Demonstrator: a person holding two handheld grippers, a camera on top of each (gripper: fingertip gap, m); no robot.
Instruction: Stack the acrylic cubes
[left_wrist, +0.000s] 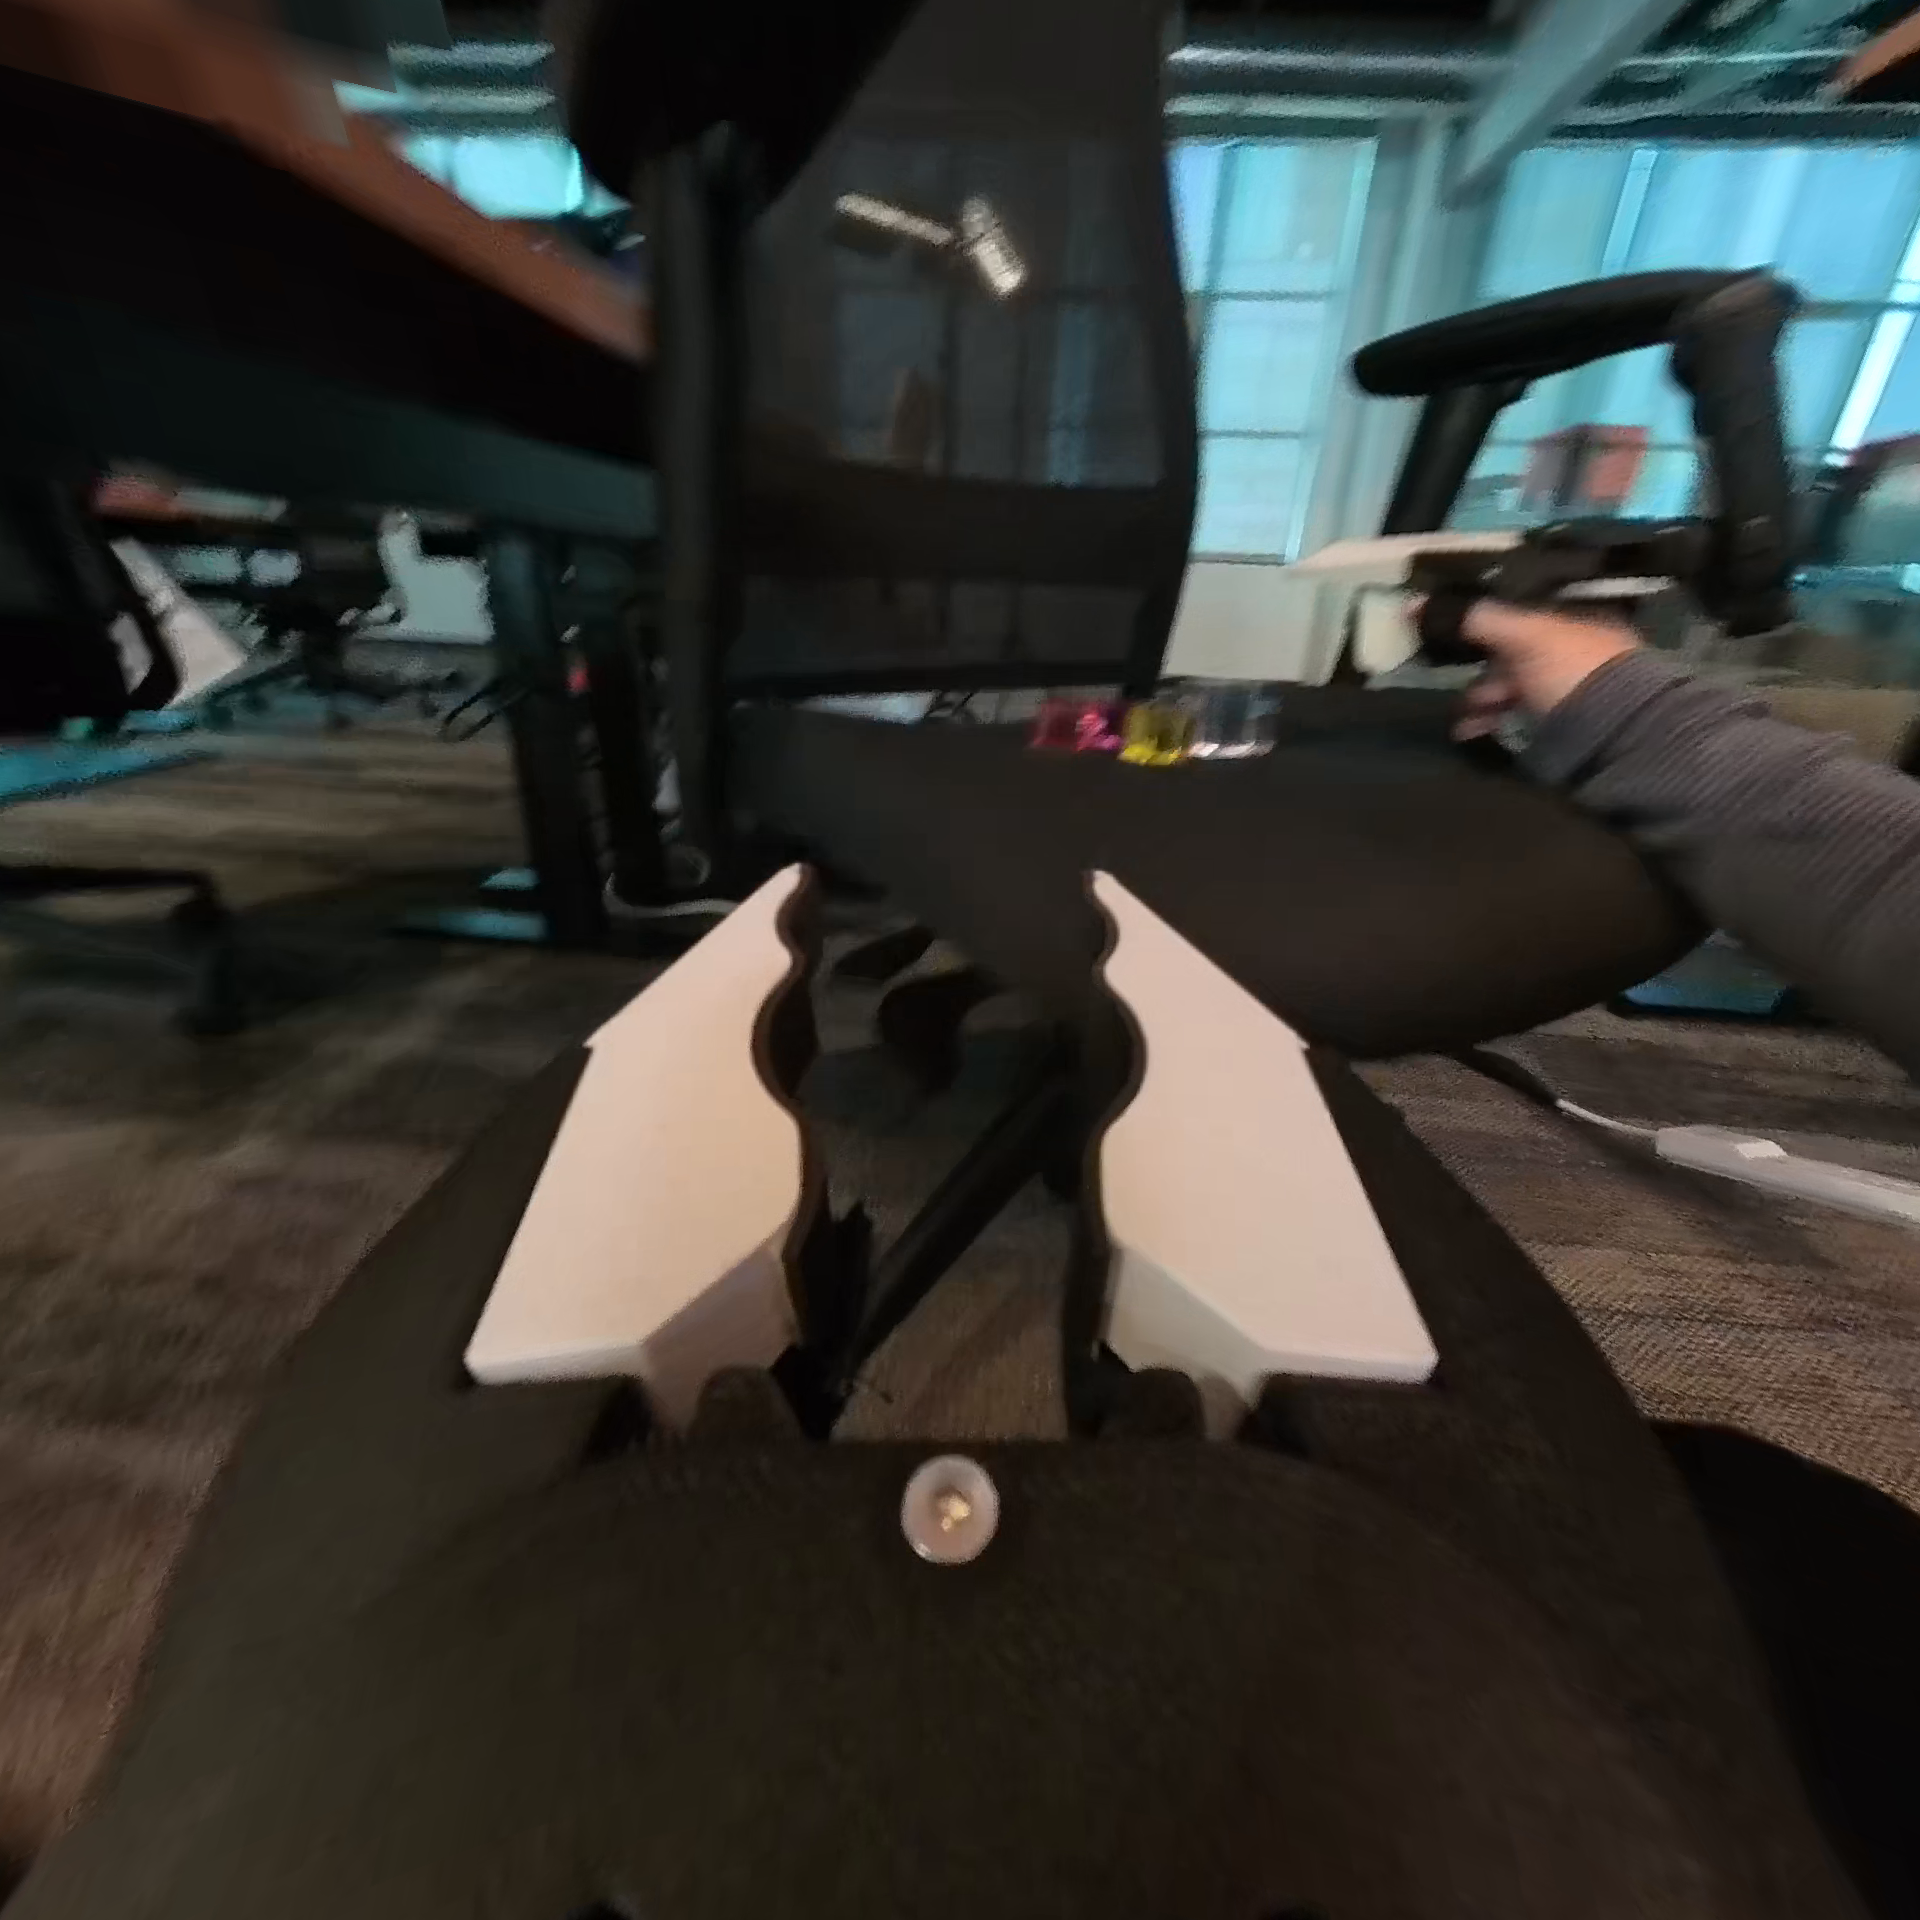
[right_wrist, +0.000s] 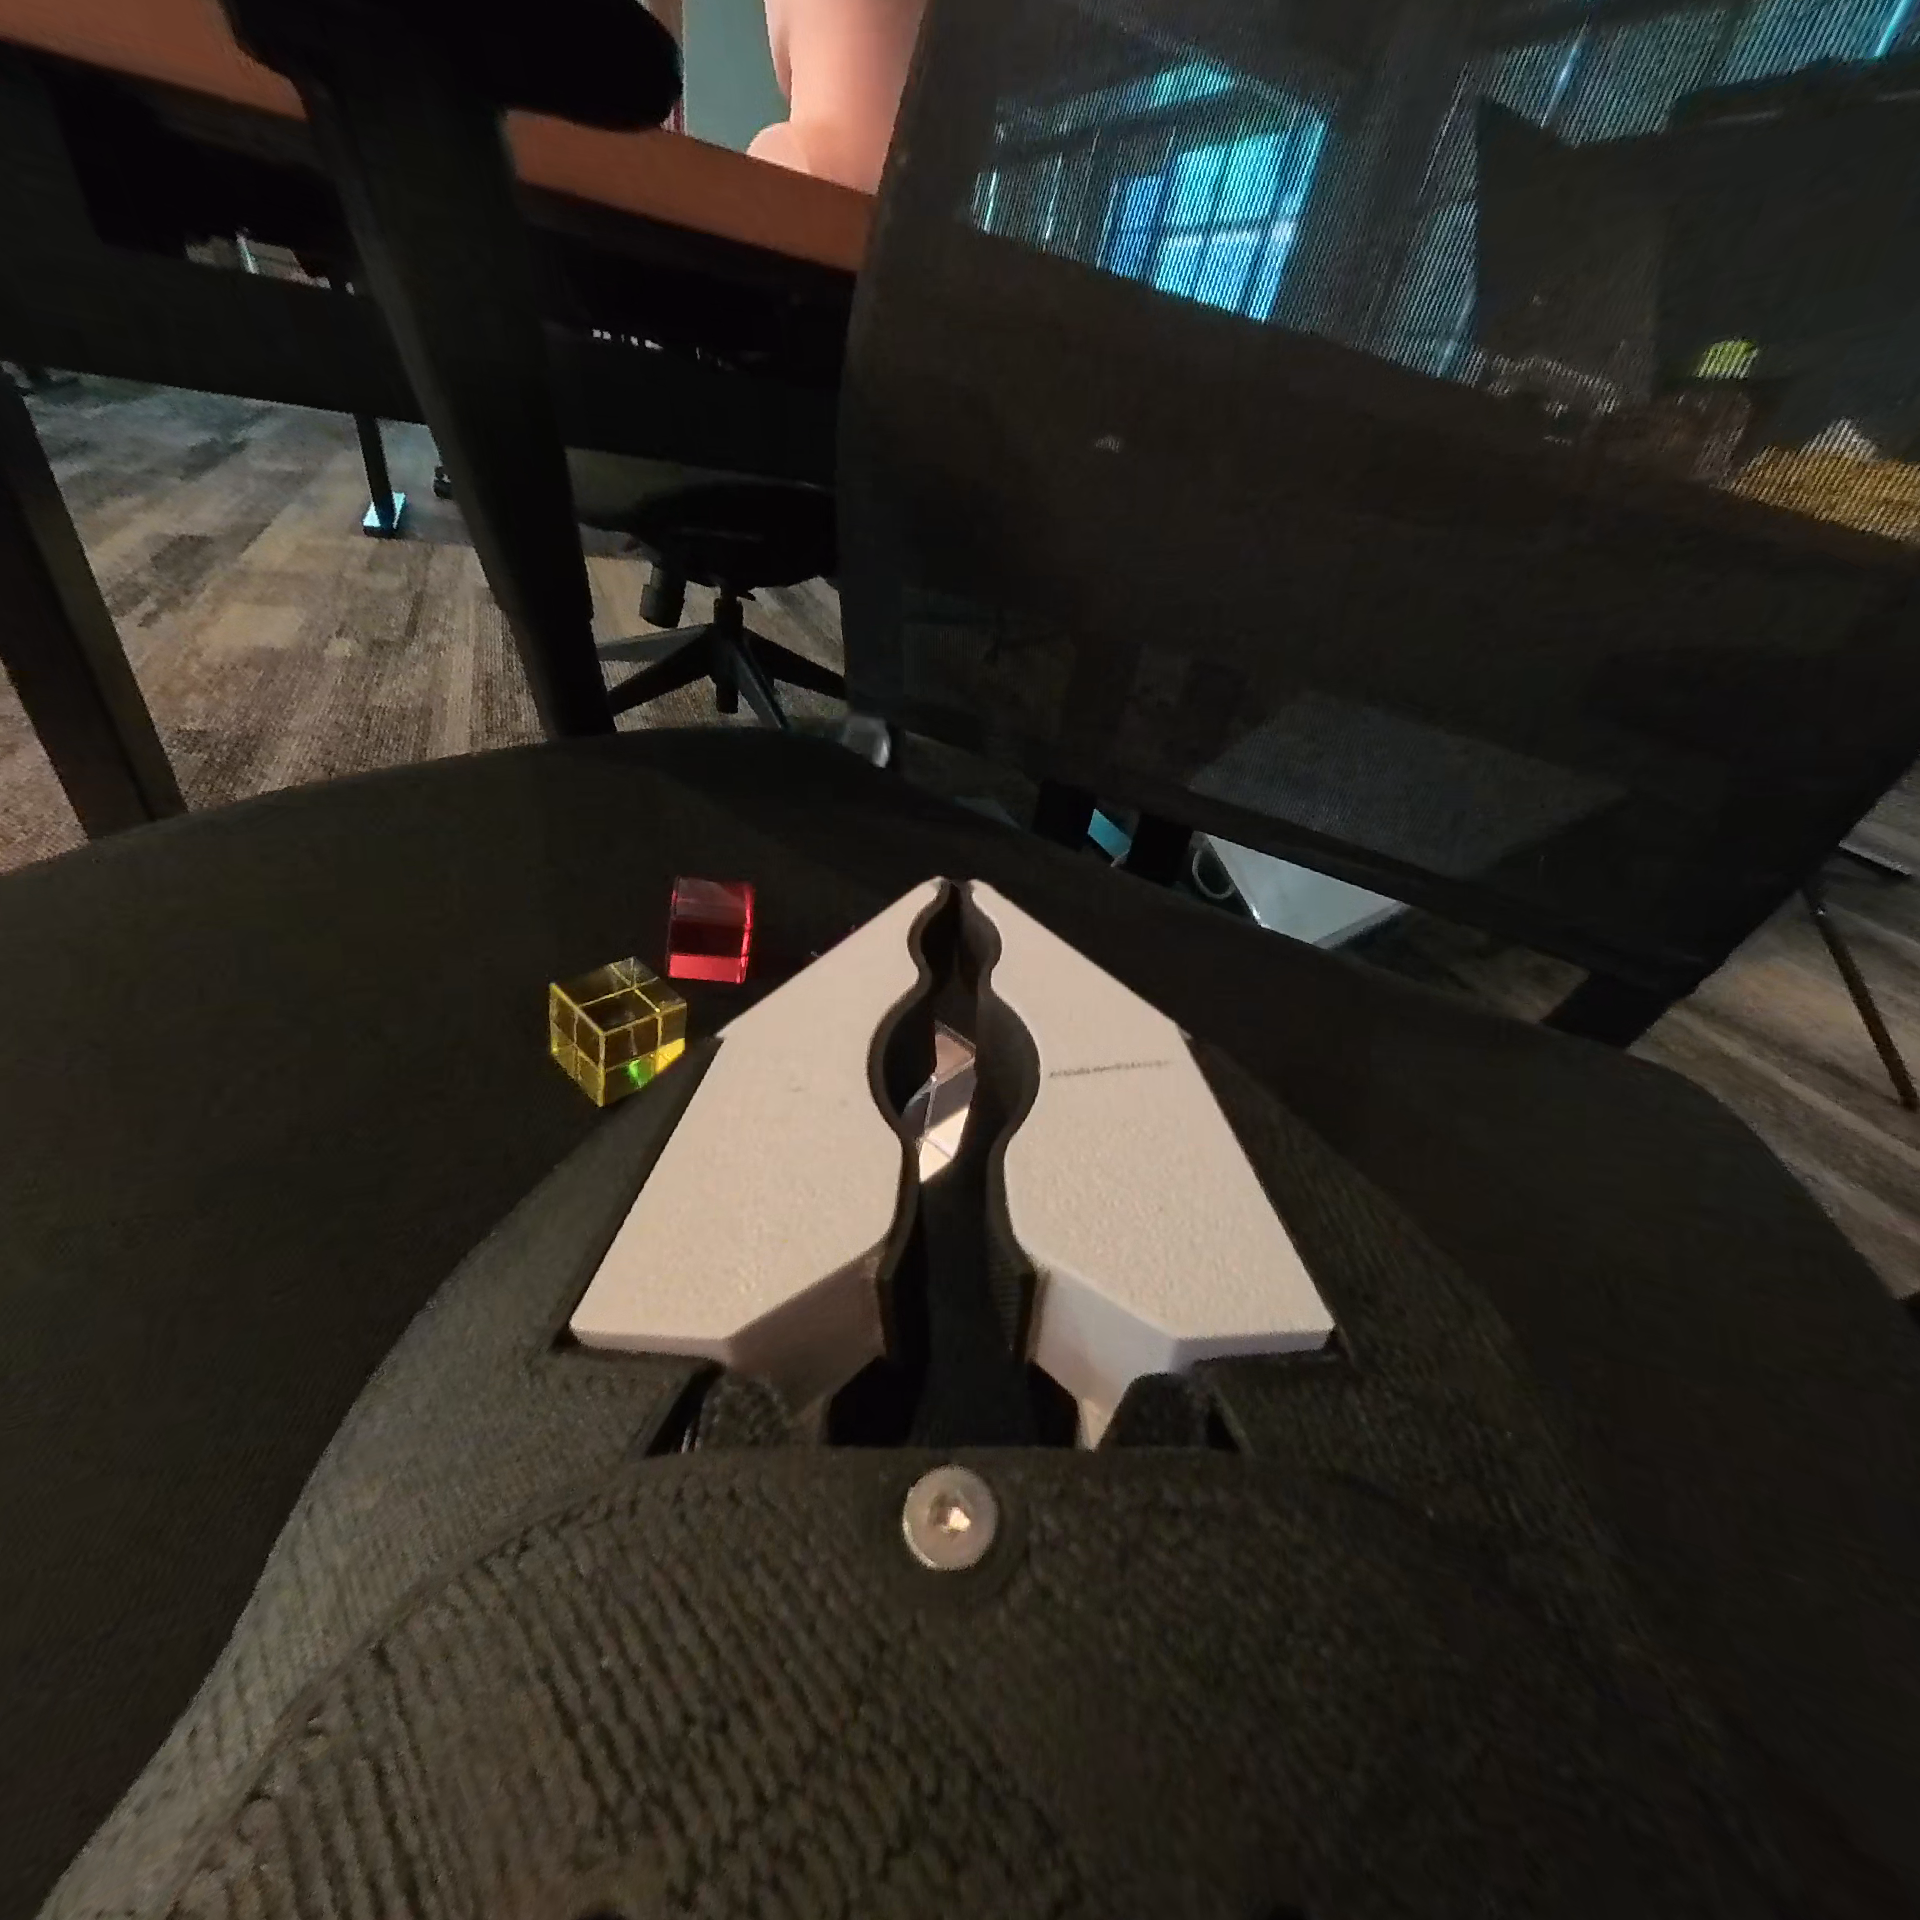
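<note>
Two cubes (right_wrist: 665, 977) beside right gripper (right_wrist: 961, 894), fingers together.

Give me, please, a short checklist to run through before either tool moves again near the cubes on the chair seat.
1. Right tool shut, tips together: ok.
2. Left tool open, nothing between its fingers: ok.
3. Red cube and yellow cube resting on the seat, left of the right tool: ok.
4. Clear cube free of the right tool: cannot tell; it shows through the hollow between the fingers.
5. Left wrist view sharp enough to aim by: not ok, blurred.
</note>
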